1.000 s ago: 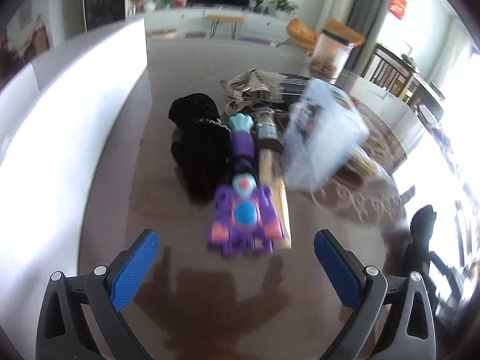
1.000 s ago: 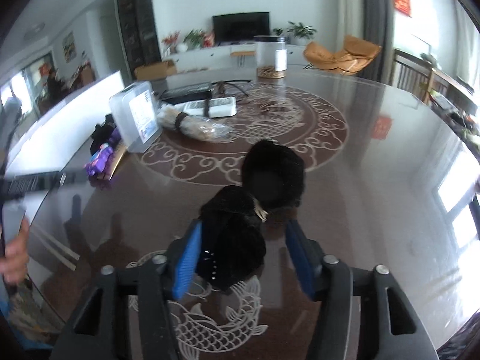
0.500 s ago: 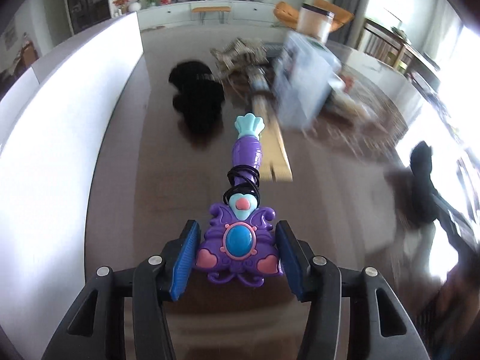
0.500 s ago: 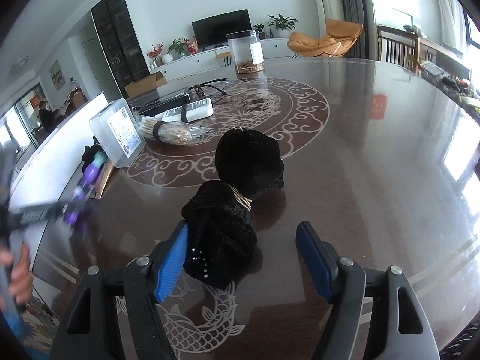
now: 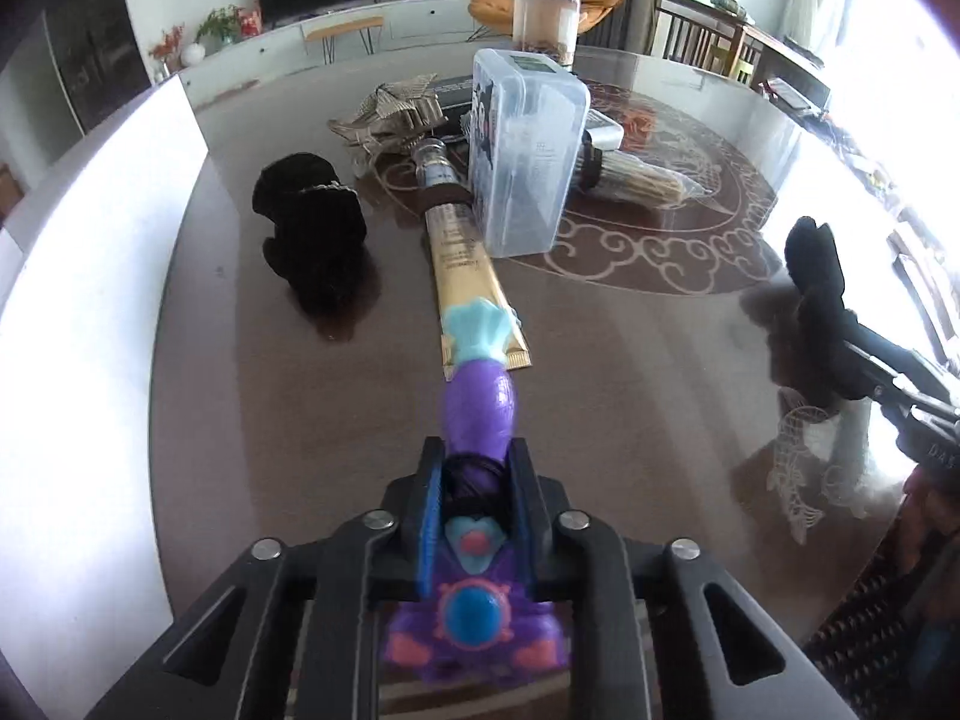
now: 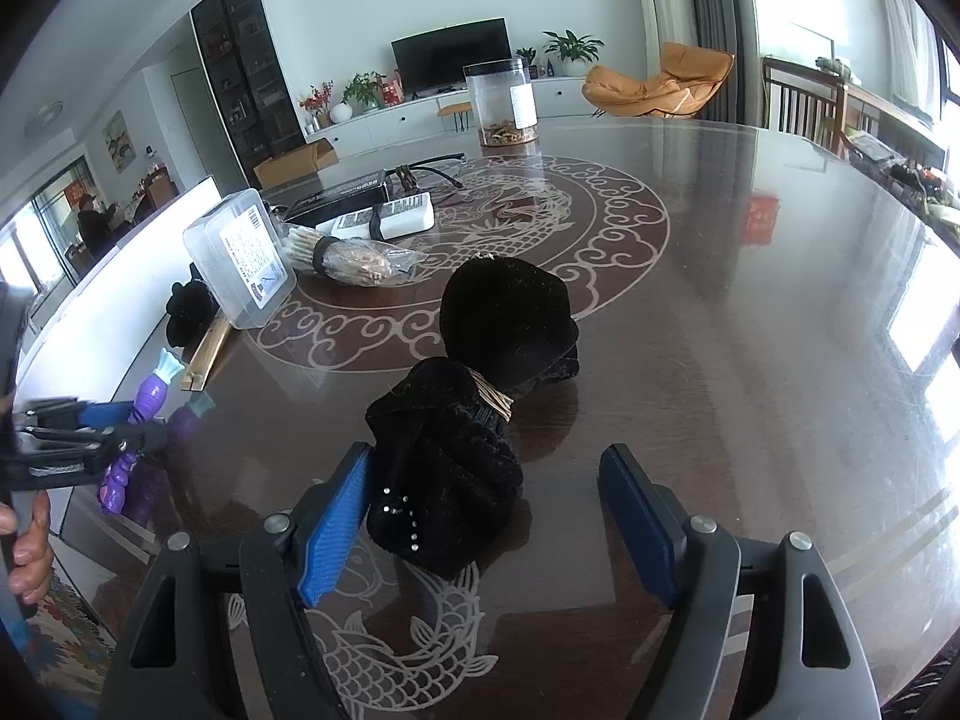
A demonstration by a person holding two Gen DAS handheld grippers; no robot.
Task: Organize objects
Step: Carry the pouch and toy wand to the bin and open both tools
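My left gripper (image 5: 474, 483) just clamped onto the purple toy wand (image 5: 477, 414), lifting it near the table's (image 5: 270, 420) left edge, while my right gripper (image 6: 483, 519) is opening around the black velvet pouch (image 6: 447, 462).

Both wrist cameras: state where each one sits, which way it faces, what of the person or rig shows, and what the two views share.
Left wrist: on the left gripper, facing down across the table at the purple toy wand clamped in its jaws; its own fingers show.
Right wrist: on the right gripper, facing down at the black velvet pouch between opening jaws; a hand shows.
Shared: wand, clear plastic box, each other's gripper.
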